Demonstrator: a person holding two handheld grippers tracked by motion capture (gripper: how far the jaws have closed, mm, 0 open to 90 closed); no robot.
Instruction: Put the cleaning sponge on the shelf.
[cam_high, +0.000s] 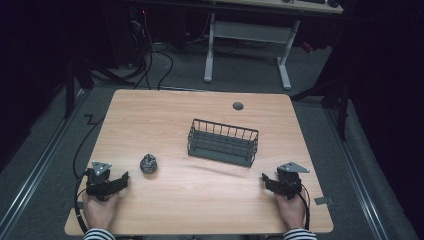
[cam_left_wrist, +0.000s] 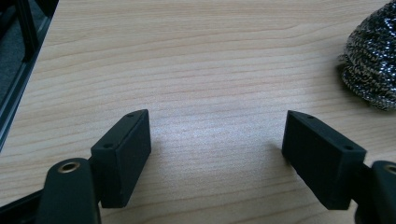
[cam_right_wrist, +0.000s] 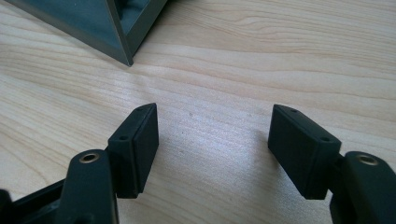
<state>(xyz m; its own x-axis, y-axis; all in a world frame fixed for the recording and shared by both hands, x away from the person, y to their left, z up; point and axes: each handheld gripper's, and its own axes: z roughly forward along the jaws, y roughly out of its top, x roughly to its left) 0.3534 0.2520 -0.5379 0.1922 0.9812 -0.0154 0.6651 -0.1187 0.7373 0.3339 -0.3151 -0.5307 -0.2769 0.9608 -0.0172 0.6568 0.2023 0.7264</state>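
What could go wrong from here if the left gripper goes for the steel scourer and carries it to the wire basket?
1. The scourer is round and springy; the open left gripper could nudge it so it rolls away, or pinch only its edge.
2. The wire basket looks light and stands loose on the table; a knock on its rim might slide or tip it.
3. The right gripper rests open near the basket's corner, so the two grippers could crowd each other.

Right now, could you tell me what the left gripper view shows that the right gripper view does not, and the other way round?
Left gripper view: a steel wool scrubber at the right edge, and dark floor past the table's left edge. Right gripper view: a corner of the dark wire basket at the top left. Both share the light wooden table and a pair of black jaws standing open with nothing between them, the left gripper and the right gripper.
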